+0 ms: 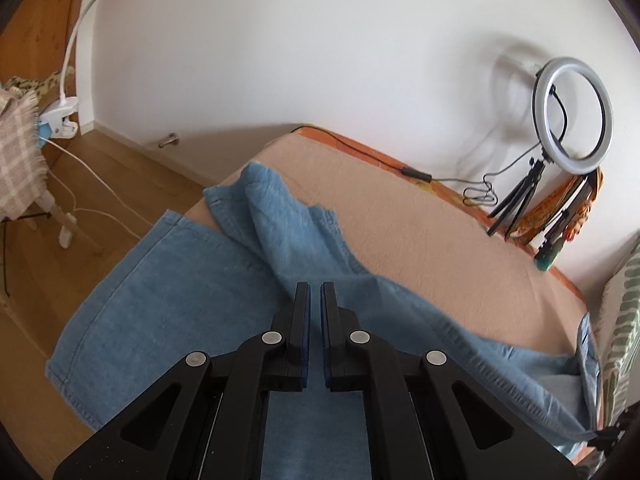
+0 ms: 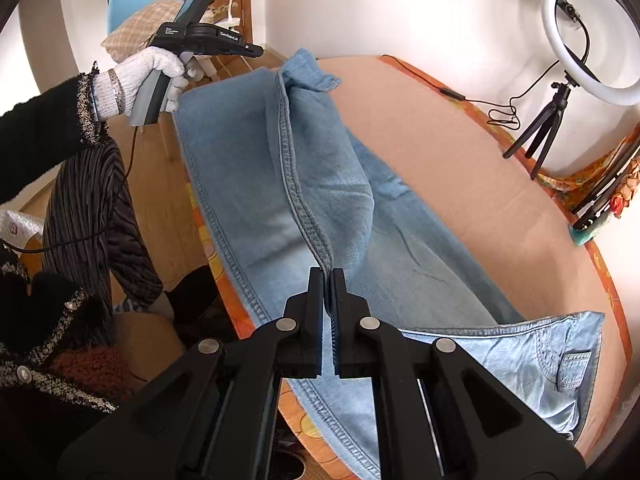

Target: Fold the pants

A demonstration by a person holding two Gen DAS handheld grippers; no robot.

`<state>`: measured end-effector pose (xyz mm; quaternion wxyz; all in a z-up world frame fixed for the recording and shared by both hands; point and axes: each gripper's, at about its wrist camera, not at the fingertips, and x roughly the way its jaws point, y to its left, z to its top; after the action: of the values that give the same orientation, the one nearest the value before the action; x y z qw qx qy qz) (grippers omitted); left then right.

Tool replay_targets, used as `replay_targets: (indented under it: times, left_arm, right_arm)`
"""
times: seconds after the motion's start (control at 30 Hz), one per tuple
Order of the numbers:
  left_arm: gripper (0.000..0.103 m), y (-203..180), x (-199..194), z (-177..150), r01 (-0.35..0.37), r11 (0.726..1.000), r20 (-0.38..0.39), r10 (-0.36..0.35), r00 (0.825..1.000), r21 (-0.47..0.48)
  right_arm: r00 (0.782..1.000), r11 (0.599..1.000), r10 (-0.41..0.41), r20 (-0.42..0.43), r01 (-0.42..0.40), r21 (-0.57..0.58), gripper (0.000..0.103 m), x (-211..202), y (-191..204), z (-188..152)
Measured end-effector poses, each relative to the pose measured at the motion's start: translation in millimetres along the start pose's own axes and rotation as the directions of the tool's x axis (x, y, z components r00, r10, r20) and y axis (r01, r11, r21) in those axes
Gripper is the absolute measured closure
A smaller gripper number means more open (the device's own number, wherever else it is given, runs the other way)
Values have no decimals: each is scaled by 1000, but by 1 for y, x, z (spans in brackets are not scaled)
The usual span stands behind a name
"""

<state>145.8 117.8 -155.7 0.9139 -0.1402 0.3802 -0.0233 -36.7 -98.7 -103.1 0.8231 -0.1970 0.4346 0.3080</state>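
Note:
Blue denim pants [image 2: 264,184] lie along the near edge of a bed with a peach blanket [image 2: 460,168]; the waistband and pocket are at lower right. One leg is bunched and folded over near the hem [image 2: 308,76]. My right gripper [image 2: 328,274] is shut on a raised seam ridge of the pants. In the left wrist view my left gripper [image 1: 315,288] hovers above the pants [image 1: 168,292], its jaws nearly closed with a narrow gap and nothing between them. The right wrist view shows it held in a white-gloved hand [image 2: 212,38] above the leg hems, off the cloth.
A ring light on a black tripod [image 2: 576,40] stands at the bed's far edge with its cable [image 2: 500,112]. Patterned fabric [image 2: 600,184] lies by the wall. A wooden floor [image 1: 100,184], a chair with a plaid throw [image 1: 20,148] and a clip lamp [image 1: 60,120] are at left.

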Motion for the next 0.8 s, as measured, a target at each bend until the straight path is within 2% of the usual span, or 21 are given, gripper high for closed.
replay_targets:
  times: [0.1, 0.17, 0.27, 0.33, 0.4, 0.6, 0.73, 0.8]
  left_arm:
    - [99, -1, 0, -13, -27, 998, -30, 29, 999, 56]
    - [95, -8, 3, -12, -27, 995, -39, 31, 999, 94]
    - [77, -26, 15, -1, 7, 990, -76, 3, 997, 140]
    - [57, -36, 23, 6, 32, 985, -107, -14, 994, 171]
    - [50, -48, 38, 16, 47, 981, -140, -21, 990, 187]
    - [47, -76, 103, 42, -20, 974, -228, 73, 971, 227]
    - [47, -68, 146, 45, -101, 981, -296, 147, 944, 166]
    - [47, -65, 161, 40, -116, 979, -330, 166, 929, 168]
  right_arm:
    - [999, 999, 31, -21, -30, 35, 99, 12, 0, -8]
    - [998, 998, 47, -30, -45, 48, 99, 17, 2, -13]
    - [997, 997, 60, -49, -57, 54, 99, 26, 8, -21]
    - [996, 997, 57, -62, -54, 53, 99, 30, 14, -25]
    - [996, 997, 51, -71, -48, 54, 99, 34, 20, -28]
    - [995, 996, 54, -79, -48, 75, 99, 41, 24, -31]
    - [995, 994, 66, -78, -59, 88, 99, 43, 23, -32]
    - [994, 993, 75, -74, -68, 94, 99, 43, 21, -32]
